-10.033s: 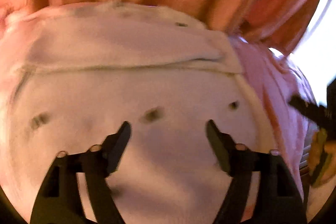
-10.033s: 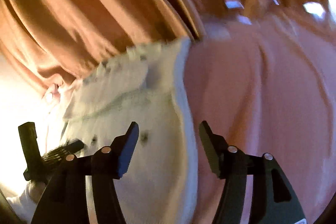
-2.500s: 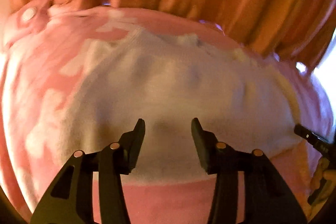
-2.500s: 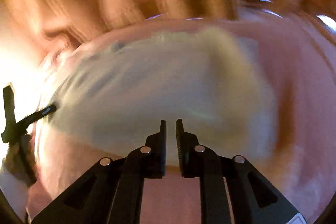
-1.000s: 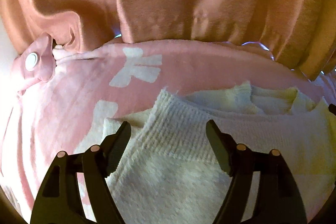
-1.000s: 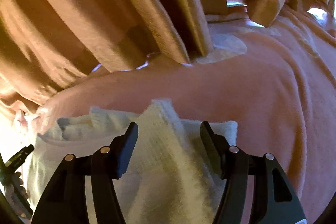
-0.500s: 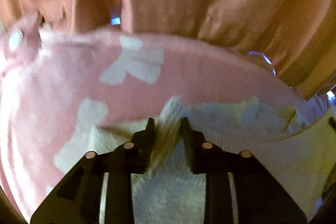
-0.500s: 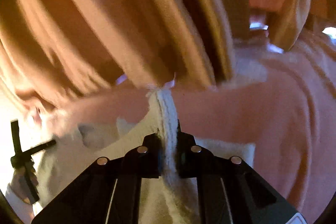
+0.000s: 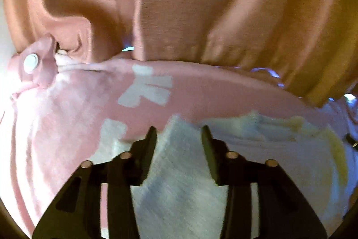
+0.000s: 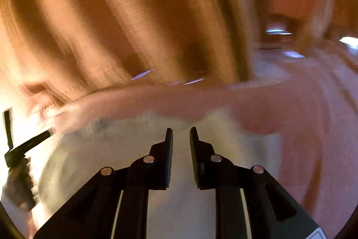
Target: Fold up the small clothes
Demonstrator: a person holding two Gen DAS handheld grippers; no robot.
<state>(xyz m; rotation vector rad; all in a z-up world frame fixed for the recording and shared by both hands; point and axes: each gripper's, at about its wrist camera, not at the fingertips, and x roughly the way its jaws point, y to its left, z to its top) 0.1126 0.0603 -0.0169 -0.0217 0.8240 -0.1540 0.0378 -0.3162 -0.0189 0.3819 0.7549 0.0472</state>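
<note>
Both grippers over the white garment, lying on the pink blanket. Left gripper fingers part-spread astride a corner; right gripper narrowly parted, fabric between. Pinch both corners evenly before lifting.

garment: cream knit cloth, soft, fuzzy, matt
blanket: pink fleece cloth with pale patches, plush, matt
snap: white, smooth, slightly glossy, set in a pink cloth tab
curtain: orange-brown woven cloth, fine weave, faint sheen on the folds
left hand-held gripper: black plastic, matt; small pale pins, look like metal
right hand-held gripper: black plastic, matt; ribbed inner faces
</note>
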